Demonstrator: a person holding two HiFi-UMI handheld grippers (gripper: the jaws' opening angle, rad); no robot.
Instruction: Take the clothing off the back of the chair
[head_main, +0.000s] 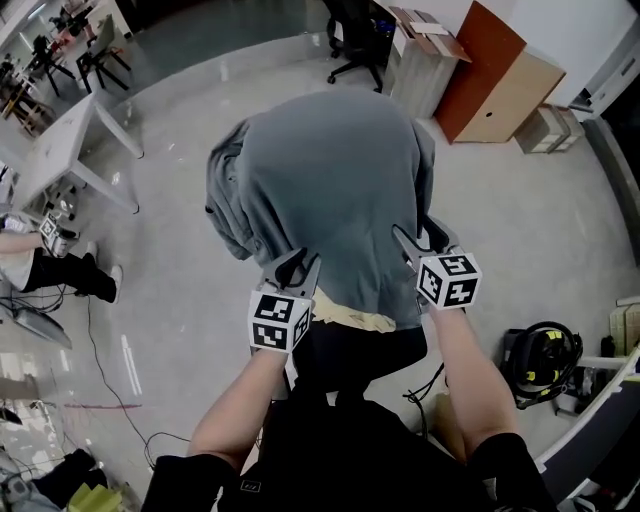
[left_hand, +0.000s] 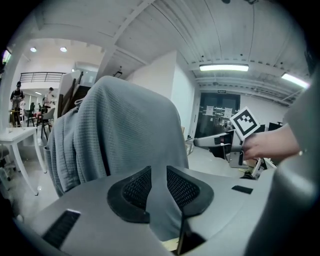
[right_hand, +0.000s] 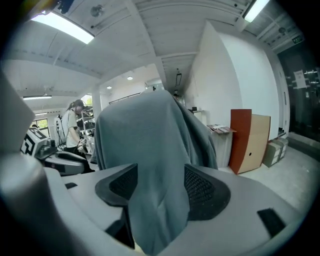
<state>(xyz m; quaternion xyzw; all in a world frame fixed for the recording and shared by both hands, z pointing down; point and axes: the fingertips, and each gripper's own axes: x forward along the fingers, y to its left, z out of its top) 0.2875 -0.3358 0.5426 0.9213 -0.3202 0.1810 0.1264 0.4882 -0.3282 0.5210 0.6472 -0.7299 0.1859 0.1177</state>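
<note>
You hold the left hand-held gripper (head_main: 297, 263) and right hand-held gripper (head_main: 420, 239) at grey clothing (head_main: 330, 180) draped over the chair (head_main: 365, 350); both sets of jaws stand apart, fabric between them.

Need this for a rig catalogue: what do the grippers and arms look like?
The left gripper and right gripper have grey bodies and black mesh-textured pads. Each carries a white cube with black square markers. The person wears black short sleeves.
</note>
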